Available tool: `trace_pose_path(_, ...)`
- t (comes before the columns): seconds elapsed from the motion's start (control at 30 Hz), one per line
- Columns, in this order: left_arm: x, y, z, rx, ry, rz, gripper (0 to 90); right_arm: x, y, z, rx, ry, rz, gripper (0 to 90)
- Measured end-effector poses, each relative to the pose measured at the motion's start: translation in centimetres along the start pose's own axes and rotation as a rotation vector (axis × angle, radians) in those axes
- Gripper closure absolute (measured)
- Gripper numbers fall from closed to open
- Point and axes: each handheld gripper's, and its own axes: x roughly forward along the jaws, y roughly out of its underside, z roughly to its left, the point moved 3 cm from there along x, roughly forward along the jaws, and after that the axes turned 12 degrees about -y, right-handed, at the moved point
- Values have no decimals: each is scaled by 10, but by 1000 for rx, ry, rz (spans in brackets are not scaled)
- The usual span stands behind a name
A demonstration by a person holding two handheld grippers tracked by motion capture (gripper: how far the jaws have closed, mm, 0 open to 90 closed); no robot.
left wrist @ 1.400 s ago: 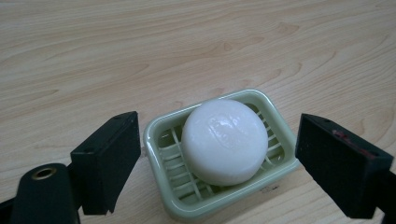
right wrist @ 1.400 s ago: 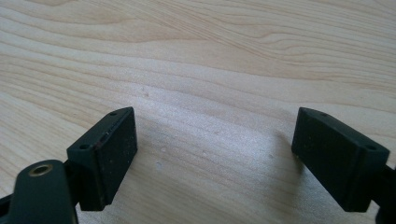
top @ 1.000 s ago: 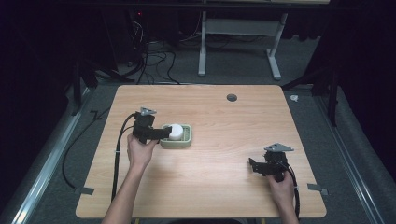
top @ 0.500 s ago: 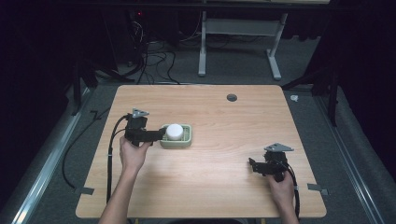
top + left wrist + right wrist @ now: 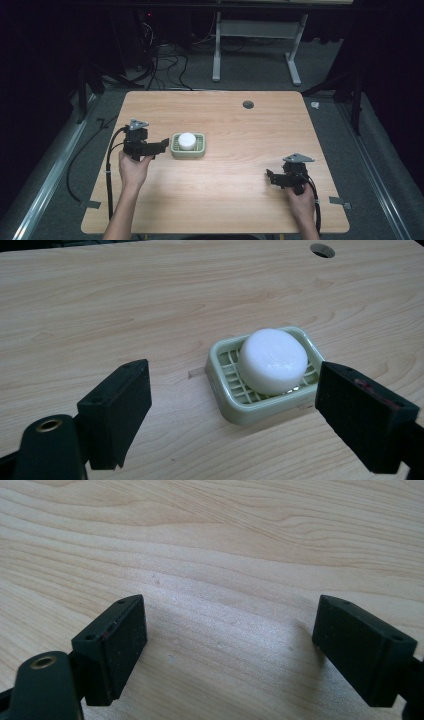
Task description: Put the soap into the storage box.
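A round white soap bar point(image 5: 187, 140) point(image 5: 272, 360) lies in a pale green slatted soap dish point(image 5: 175, 150) point(image 5: 231, 405) on the wooden table's left half. My left gripper point(image 5: 164, 144) point(image 5: 232, 415) hovers just left of the dish, pointing at it. Its jaws stand open and apart from the dish, holding nothing. At the table's front right my right gripper point(image 5: 268, 177) point(image 5: 230, 647) is held low over bare wood, open and empty.
The wooden table point(image 5: 250, 135) has a round cable hole point(image 5: 248, 104) point(image 5: 322, 249) near its far edge. Cables trail off the left side from the left gripper. A desk frame point(image 5: 255, 45) stands on the dark floor beyond.
My left gripper has pulled back leftward from the soap dish, leaving the soap in it. The right gripper has stayed still.
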Motion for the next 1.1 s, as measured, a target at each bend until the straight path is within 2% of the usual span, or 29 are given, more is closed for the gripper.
trace_pose_path(0.4,-13,13,13,-47,-11,-12,156,0,0,0,1,0,0,150)
trace_pose_path(0.67,-19,20,18,-53,-25,-14,156,0,0,0,1,0,0,151)
trace_pose_path(0.77,-21,25,22,-67,-25,-11,156,0,0,0,0,0,0,151)
trace_pose_path(1.1,-23,38,24,-75,-36,-3,155,0,0,0,1,0,0,151)
